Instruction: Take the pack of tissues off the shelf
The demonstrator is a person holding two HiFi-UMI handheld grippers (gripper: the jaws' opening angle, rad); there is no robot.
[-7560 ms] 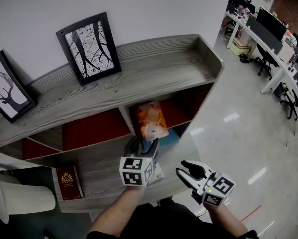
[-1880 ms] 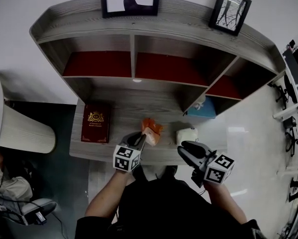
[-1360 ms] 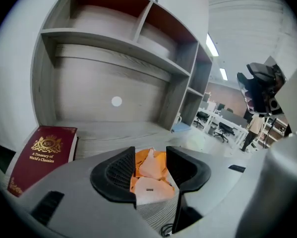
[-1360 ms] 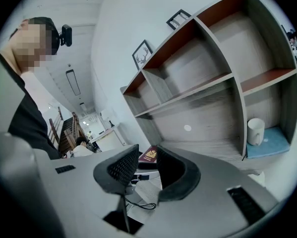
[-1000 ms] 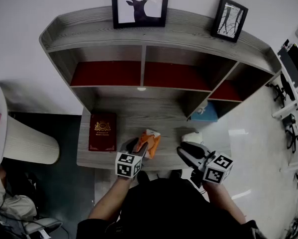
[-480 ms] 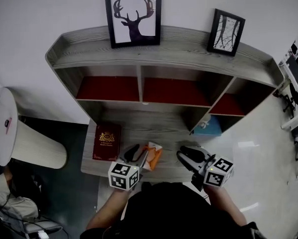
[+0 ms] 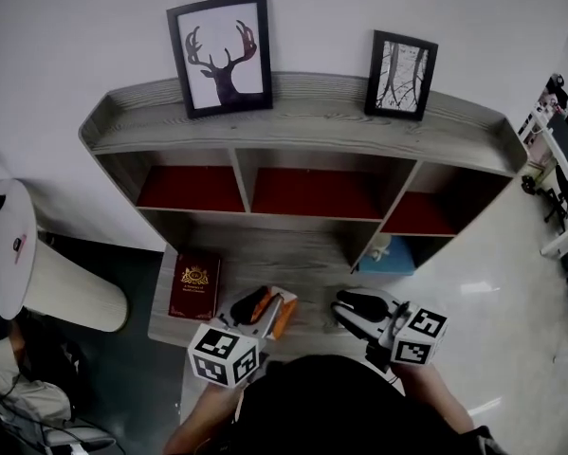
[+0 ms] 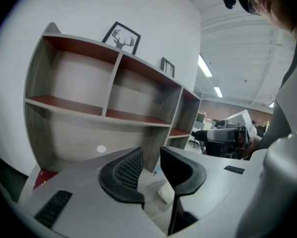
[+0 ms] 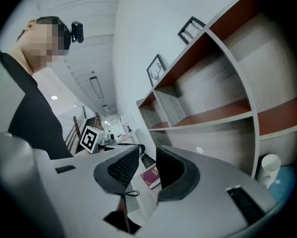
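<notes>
The orange pack of tissues (image 7: 283,318) lies on the grey lower ledge (image 7: 293,259) of the shelf unit, near its front edge. My left gripper (image 7: 255,303) hovers over the pack's left part, so half of the pack is hidden. In the left gripper view its jaws (image 8: 150,165) are closing with only a narrow gap, and nothing sits between them. My right gripper (image 7: 348,303) hangs to the right of the pack, apart from it. Its jaws (image 9: 147,165) stand slightly apart and hold nothing.
A dark red book (image 7: 195,285) lies at the ledge's left end. A blue box (image 7: 390,254) with a white item sits in the lower right compartment. Two framed pictures (image 7: 222,53) stand on the shelf top. A white round stool (image 7: 37,278) is at the left.
The left gripper has drawn back toward me and its jaws have narrowed, while the pack stays on the ledge. The head view has pulled back. The right gripper has hardly moved.
</notes>
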